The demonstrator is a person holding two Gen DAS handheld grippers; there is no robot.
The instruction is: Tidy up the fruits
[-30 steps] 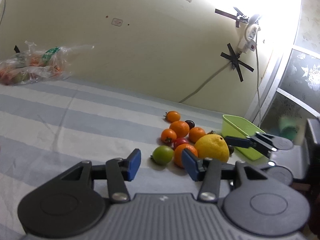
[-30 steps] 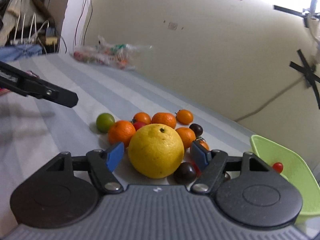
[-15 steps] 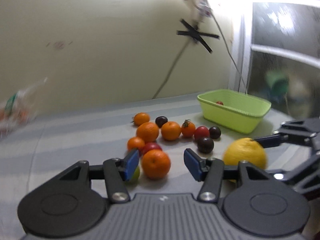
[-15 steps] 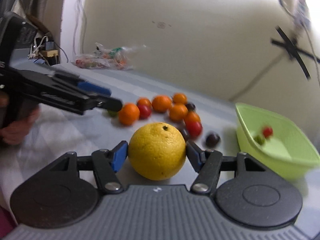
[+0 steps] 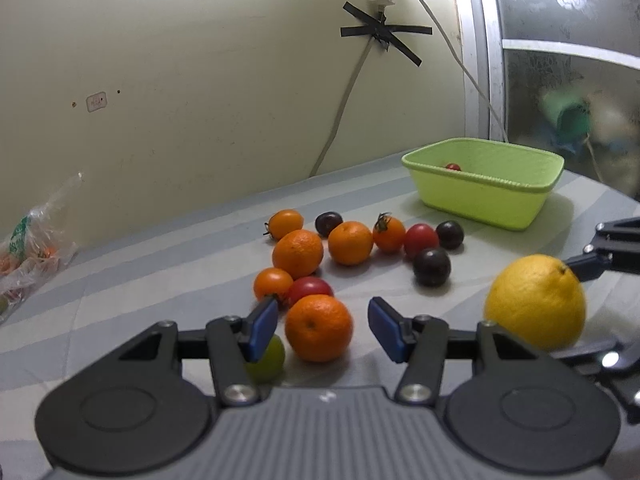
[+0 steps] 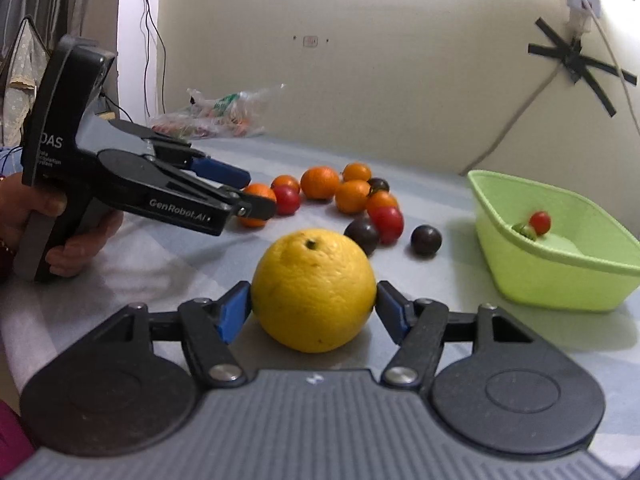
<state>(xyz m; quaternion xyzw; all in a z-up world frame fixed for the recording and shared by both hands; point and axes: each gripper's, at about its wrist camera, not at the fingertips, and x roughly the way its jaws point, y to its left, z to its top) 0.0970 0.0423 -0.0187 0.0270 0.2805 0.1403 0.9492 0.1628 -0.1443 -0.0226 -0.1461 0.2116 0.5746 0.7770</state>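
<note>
A large yellow citrus sits between the blue pads of my right gripper. Both pads touch its sides while the jaws are opening slightly. The citrus is apart from the pile, near the green basket. My left gripper is open around an orange mandarin, with gaps on both sides. A green fruit lies behind its left finger. Beyond them lie several mandarins and tomatoes and dark plums. A red tomato is in the basket.
A plastic bag of produce lies by the far wall on the striped cloth. A hand holds the left gripper's handle at the left of the right wrist view. A taped cable runs down the wall.
The right gripper's pads have come in against the yellow citrus and carried it out of the pile toward the basket. The left gripper has rolled and moved up around the front mandarin.
</note>
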